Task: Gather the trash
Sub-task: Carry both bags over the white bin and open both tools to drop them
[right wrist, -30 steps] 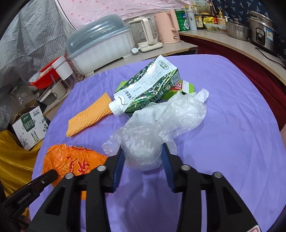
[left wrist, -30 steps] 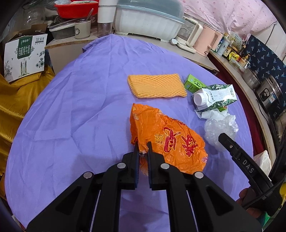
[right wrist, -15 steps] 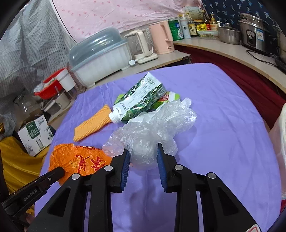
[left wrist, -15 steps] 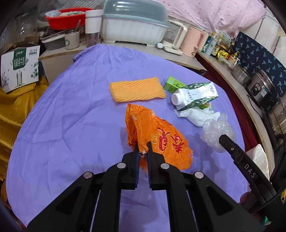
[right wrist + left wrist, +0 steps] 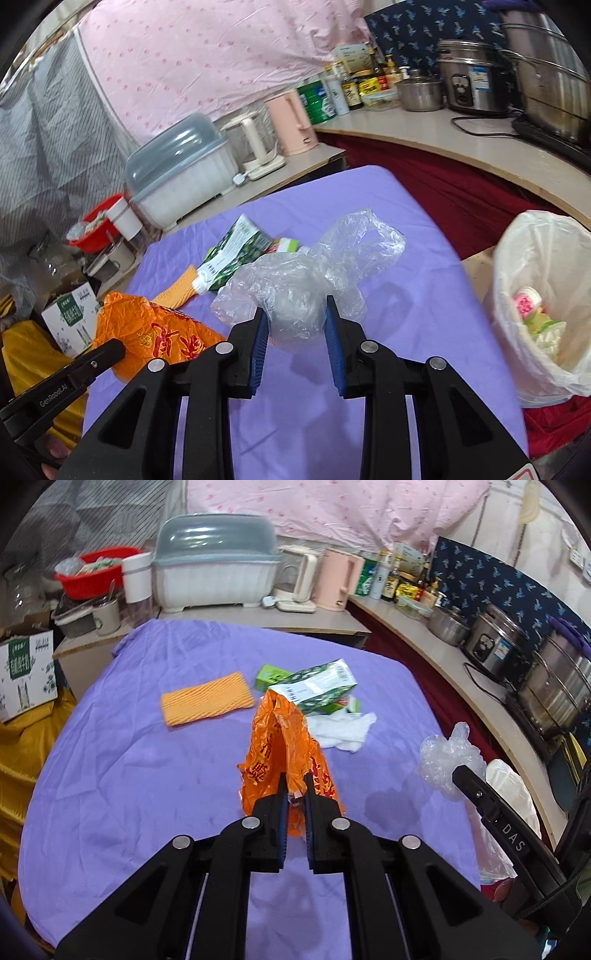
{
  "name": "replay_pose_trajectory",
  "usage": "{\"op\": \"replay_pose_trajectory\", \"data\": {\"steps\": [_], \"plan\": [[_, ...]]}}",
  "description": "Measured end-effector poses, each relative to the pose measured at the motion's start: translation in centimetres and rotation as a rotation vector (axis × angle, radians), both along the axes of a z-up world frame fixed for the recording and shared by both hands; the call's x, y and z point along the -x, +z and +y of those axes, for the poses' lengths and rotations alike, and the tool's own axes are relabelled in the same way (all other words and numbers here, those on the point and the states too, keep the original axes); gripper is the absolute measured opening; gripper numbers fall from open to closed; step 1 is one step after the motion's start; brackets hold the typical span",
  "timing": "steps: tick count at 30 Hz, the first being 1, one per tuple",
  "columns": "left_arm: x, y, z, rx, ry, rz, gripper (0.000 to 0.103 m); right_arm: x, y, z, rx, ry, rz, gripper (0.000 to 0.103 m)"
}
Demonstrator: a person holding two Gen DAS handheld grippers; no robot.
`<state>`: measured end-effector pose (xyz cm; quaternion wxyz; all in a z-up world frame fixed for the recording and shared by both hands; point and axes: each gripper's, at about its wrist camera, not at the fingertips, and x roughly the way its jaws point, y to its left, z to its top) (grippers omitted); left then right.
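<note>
My left gripper (image 5: 294,782) is shut on an orange plastic bag (image 5: 282,738) with red print, which hangs lifted above the purple tablecloth (image 5: 129,775). My right gripper (image 5: 294,312) is shut on a crumpled clear plastic bag (image 5: 314,273), held up off the table. That clear bag (image 5: 447,757) also shows at the right of the left wrist view. On the cloth lie a green and white carton (image 5: 325,690), a small green box (image 5: 271,672), white tissue (image 5: 341,729) and an orange foam net (image 5: 207,703). A bin with a white liner (image 5: 539,295) stands right of the table.
Behind the table a counter holds a lidded dish rack (image 5: 216,576), a pink kettle (image 5: 338,583), a red basin (image 5: 92,572) and steel pots (image 5: 554,686). A cardboard box (image 5: 26,672) sits at the left over yellow cloth. The bin holds some waste.
Both grippers rose and pulled back from the table. The orange bag went from lying flat to hanging from the left jaws. The right jaws closed on the clear bag and lifted it.
</note>
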<state>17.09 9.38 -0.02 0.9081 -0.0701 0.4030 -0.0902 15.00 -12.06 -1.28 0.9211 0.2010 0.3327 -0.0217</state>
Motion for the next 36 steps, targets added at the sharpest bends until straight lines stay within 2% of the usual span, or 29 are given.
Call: {"op": "replay_pose_trajectory", "data": {"steps": [8,22,30,36], "plan": [[1.9,2.7,-7.5,-0.023,-0.124,-0.060,0.007,3.9,0.6,-6.6,-0.014,-0.120,-0.035,0.028],[4.8,5.8,-23.3,-0.034,-0.378,-0.147,0.007,11.1,-0.7,-19.3,-0.043,-0.366,-0.039,0.028],[5.0,5.0,-30.5,-0.036,-0.501,-0.126,0.007,12.9,-2.0,-23.6,-0.052,-0.443,-0.017,0.028],[4.4,2.9,-33.5,-0.063,-0.542,-0.085,0.008,13.2,-2.8,-25.4,-0.066,-0.469,-0.001,0.028]]}}
